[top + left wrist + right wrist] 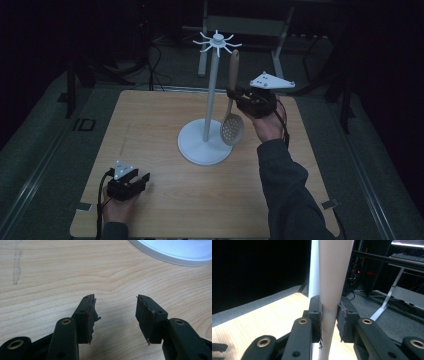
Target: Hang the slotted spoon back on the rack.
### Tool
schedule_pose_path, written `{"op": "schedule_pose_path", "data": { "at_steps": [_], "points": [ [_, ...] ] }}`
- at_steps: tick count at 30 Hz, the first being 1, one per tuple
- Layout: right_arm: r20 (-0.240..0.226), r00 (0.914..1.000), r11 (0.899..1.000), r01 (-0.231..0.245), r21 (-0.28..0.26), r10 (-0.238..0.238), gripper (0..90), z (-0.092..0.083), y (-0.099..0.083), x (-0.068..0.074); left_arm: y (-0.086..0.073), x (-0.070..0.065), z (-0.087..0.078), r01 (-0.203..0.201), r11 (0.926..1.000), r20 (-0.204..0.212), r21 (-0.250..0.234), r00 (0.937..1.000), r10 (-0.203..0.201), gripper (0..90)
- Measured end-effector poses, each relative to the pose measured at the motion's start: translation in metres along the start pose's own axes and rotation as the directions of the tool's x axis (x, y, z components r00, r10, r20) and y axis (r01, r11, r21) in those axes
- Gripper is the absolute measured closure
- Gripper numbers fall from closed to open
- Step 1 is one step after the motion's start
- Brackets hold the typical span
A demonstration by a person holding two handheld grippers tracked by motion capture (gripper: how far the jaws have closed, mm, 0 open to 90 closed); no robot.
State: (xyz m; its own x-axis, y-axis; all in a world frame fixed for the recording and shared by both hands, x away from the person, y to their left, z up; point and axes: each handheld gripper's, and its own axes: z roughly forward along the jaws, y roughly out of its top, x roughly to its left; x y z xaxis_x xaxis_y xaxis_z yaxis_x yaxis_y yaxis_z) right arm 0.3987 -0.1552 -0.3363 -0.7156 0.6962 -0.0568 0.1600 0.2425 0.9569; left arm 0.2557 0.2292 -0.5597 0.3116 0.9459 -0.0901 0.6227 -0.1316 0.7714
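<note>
A white hanger stand [210, 100] with a round base [195, 150] and a crown of hooks [217, 42] stands mid-table. A slotted wooden spoon [233, 97] hangs upright beside the pole, handle top near a hook, bowl low. My right gripper [234, 96] is shut on the spoon's handle [329, 290]; both pads [343, 320] press it, with the white pole [313, 270] just behind. My left gripper [142, 177] rests low at the table's near left, open, nothing between its fingers [88, 315].
The wooden table [150, 125] has bare room left of the stand. The stand's base rim [175, 255] lies ahead of the left gripper. Dark floor, cables and a desk frame [280, 30] lie beyond the far edge.
</note>
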Motion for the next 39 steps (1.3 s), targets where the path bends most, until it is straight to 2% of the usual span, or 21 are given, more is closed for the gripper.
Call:
{"op": "schedule_pose_path", "data": {
  "at_steps": [20,39],
  "points": [
    [-0.004,0.9999,1.000,-0.011,0.020,0.011,75.0,0.013,0.004,0.002,0.000,0.001,0.000,0.003,1.0000,-0.001,-0.002,1.0000,-0.003,50.1],
    [-0.007,0.9998,1.000,-0.018,0.004,0.018,72.7,0.016,0.001,0.004,0.000,0.002,-0.001,0.001,1.0000,-0.002,-0.004,1.0000,-0.001,50.0]
  ]
}}
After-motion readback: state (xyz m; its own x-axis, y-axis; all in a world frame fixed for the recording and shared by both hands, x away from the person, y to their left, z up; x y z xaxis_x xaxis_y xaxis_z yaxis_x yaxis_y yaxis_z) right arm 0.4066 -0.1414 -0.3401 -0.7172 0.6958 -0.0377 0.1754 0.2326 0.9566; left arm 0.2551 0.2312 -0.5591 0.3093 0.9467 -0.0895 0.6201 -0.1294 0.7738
